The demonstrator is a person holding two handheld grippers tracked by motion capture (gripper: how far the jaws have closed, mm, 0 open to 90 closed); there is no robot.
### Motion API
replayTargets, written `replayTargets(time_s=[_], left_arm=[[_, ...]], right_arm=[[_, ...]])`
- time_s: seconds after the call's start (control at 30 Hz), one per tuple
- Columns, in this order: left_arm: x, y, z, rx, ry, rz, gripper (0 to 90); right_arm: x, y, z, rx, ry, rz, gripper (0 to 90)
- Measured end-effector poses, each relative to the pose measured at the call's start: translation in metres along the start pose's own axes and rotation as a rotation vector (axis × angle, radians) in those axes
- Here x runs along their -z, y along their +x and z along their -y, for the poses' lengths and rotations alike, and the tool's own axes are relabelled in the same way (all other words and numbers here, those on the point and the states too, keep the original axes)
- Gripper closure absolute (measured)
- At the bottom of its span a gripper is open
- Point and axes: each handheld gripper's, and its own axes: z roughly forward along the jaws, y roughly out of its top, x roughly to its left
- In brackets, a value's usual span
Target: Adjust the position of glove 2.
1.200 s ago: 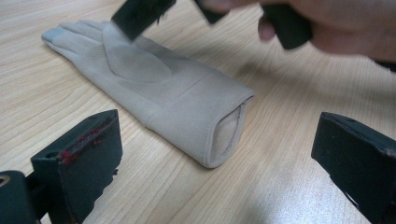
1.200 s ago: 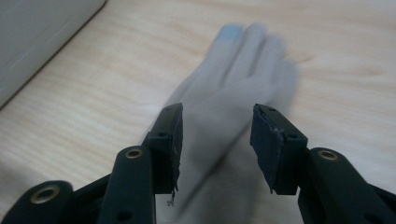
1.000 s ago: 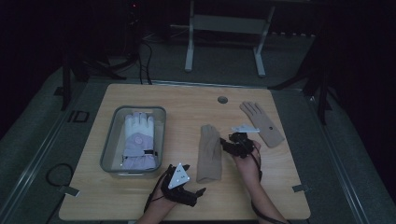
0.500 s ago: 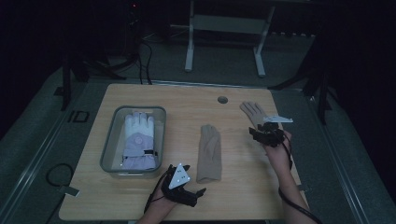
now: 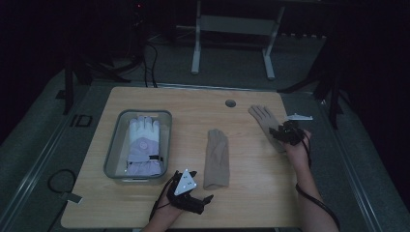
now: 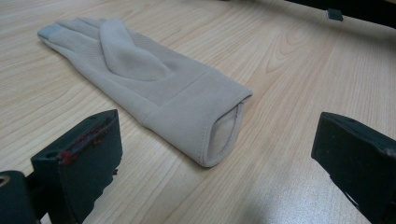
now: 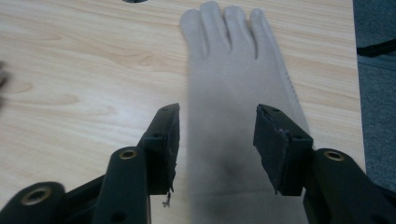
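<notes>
Two beige gloves lie flat on the wooden table (image 5: 251, 193). One beige glove (image 5: 216, 157) (image 6: 154, 88) rests mid-table, its cuff toward my left gripper (image 5: 203, 202) (image 6: 215, 163), which stands open just short of the cuff near the front edge. The other beige glove (image 5: 263, 120) (image 7: 238, 93) lies at the far right, fingers pointing away. My right gripper (image 5: 280, 135) (image 7: 217, 140) hovers open over its cuff end, jaws straddling the glove's width. A white and lilac glove (image 5: 142, 145) lies inside a grey tray (image 5: 116, 154) at the left.
A round grommet hole (image 5: 230, 103) sits near the table's far edge. The right table edge runs close beside the right glove. A white frame leg (image 5: 196, 43) and cables stand on the floor beyond the table.
My right gripper has left the middle glove, swung right and settled over the cuff end of the far-right glove. The left gripper has stayed still.
</notes>
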Motion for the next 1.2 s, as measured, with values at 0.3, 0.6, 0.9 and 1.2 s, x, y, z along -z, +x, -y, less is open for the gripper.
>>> replayTargets(time_s=[0.3, 0.6, 0.9, 1.2], left_arm=[[0.0, 0.0, 0.0, 0.003, 0.001, 0.004, 1.9], [0.001, -0.001, 0.001, 0.003, 0.002, 0.006, 1.9], [0.001, -0.001, 0.001, 0.006, 0.003, 0.003, 1.9], [0.001, -0.001, 0.0, 0.0, 0.007, -0.001, 1.9]], right_arm=[[-0.027, -0.007, 0.001, 0.022, 0.027, 0.048, 47.4], [-0.038, -0.012, 0.004, 0.018, 0.059, 0.026, 51.3], [-0.031, -0.001, 0.008, -0.083, 0.04, 0.049, 81.0], [0.009, 0.018, 0.01, -0.183, -0.009, 0.126, 82.1]])
